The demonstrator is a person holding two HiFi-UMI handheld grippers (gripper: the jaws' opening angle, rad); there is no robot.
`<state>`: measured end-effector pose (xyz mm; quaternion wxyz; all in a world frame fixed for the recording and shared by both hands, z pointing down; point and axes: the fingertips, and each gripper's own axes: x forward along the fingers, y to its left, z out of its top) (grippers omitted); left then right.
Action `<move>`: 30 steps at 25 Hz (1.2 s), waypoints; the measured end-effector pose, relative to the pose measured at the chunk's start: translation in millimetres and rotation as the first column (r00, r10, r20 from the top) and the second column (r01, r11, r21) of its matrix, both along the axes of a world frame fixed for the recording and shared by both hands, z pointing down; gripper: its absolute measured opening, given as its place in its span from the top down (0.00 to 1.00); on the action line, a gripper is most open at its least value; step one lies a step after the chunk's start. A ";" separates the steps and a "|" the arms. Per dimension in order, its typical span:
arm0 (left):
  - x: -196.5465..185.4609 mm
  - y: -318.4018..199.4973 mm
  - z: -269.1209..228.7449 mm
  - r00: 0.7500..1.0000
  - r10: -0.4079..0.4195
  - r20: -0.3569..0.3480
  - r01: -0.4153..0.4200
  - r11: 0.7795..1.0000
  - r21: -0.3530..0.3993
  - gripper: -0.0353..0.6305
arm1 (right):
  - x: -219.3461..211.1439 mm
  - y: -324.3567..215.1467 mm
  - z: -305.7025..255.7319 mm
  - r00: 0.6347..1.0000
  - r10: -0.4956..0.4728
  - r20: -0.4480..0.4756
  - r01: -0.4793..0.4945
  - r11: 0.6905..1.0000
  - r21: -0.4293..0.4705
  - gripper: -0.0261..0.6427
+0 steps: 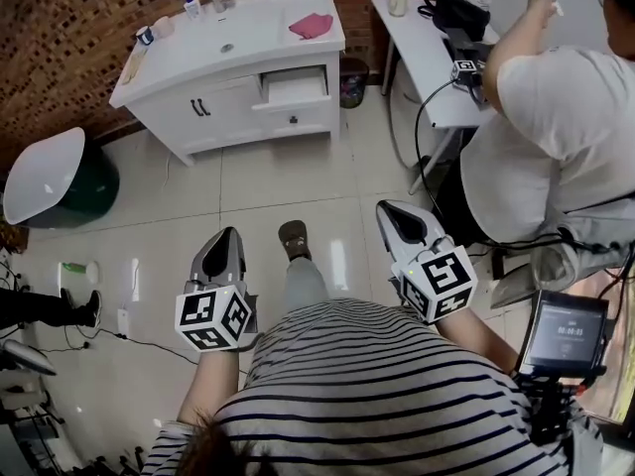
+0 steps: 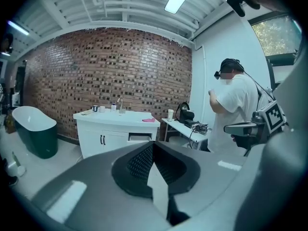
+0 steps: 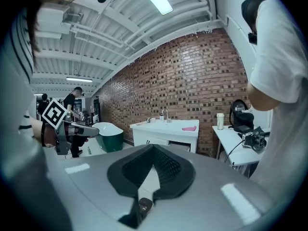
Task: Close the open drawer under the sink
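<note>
Head view: the open drawer (image 1: 296, 87) is white, the upper of two at the right end of a white vanity cabinet (image 1: 213, 117), right of a pair of doors (image 1: 201, 108) with dark handles. It lies well ahead of both grippers across the tiled floor (image 1: 298, 181), roughly between their lines. It is pulled out toward them, its long axis running side to side along the cabinet front. Its inside shows plain white; I cannot make out anything in it. On the countertop a pink cloth (image 1: 312, 25) lies just right of the basin (image 1: 227, 36). The left gripper (image 1: 226, 241) and the right gripper (image 1: 395, 216) each have their jaws pressed together at the tips, gripping nothing.
</note>
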<state>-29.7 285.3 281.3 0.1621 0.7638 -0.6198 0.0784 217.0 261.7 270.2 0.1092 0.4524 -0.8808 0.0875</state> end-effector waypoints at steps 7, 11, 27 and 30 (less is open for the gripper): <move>-8.0 -80.4 17.4 1.000 0.028 -0.013 -0.028 0.999 -0.021 0.93 | -22.6 -73.7 15.8 1.000 -0.001 -0.019 0.000 1.000 -0.020 0.96; -23.9 -147.7 22.5 0.998 0.064 -0.027 -0.066 0.996 -0.053 0.93 | -44.2 -140.3 19.4 1.000 0.020 -0.015 -0.021 0.998 -0.057 0.96; -94.5 -416.8 44.3 0.968 0.229 -0.105 -0.243 0.958 -0.153 0.93 | -136.6 -389.8 33.1 0.988 0.102 -0.114 -0.120 0.979 -0.166 0.96; -97.1 -447.7 55.5 0.965 0.239 -0.108 -0.255 0.951 -0.174 0.93 | -137.8 -416.9 43.4 0.986 0.111 -0.121 -0.133 0.973 -0.191 0.96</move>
